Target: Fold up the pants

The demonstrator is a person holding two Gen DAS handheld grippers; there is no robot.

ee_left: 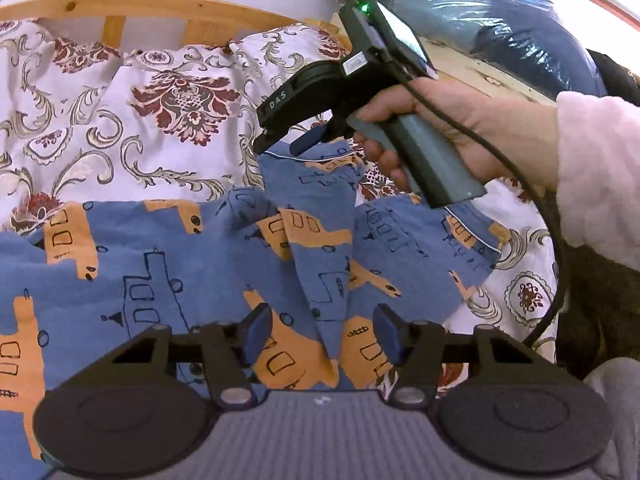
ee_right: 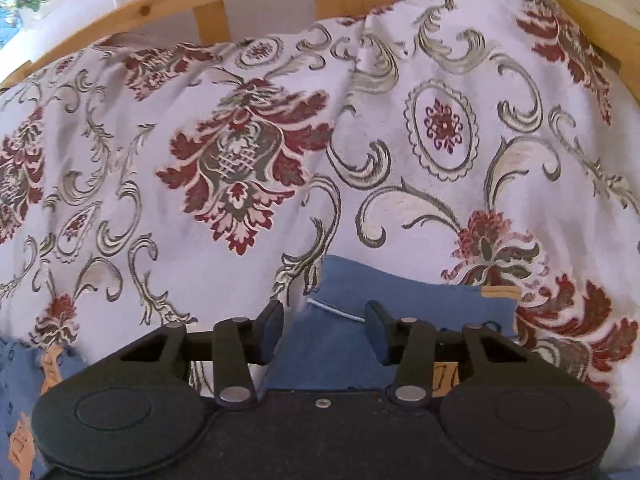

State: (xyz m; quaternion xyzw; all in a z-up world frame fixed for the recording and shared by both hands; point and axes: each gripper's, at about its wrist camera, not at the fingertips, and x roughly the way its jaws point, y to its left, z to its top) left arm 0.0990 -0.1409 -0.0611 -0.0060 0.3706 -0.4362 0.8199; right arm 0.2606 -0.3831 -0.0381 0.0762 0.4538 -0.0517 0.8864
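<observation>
Covering the work surface is a white bedspread (ee_right: 208, 240) woven with dark red flowers and grey scrolls, rumpled into soft ridges. Behind it runs a pale wooden slatted frame (ee_right: 208, 20) against a white wall, and in the left wrist view a large bundle wrapped in clear plastic (ee_left: 500, 12) sits at the far right.

On the bedspread lie the pants (ee_left: 160, 280), blue with orange vehicle prints and dark line drawings. They spread broadly across the near part of the left wrist view, with a white-piped hem end (ee_right: 340, 310) pointing toward the wooden frame; their full length is cut off by the picture edges, so the long axis probably runs from near-left to that far end.

The left gripper (ee_left: 322, 338) hovers over the pants with its blue pads wide apart. The right gripper (ee_right: 326, 330) stands wide as well, straddling the hem end without closing on it. A hand (ee_left: 460, 132) in a pale fleecy sleeve (ee_left: 600, 176) holds its grey handle.
</observation>
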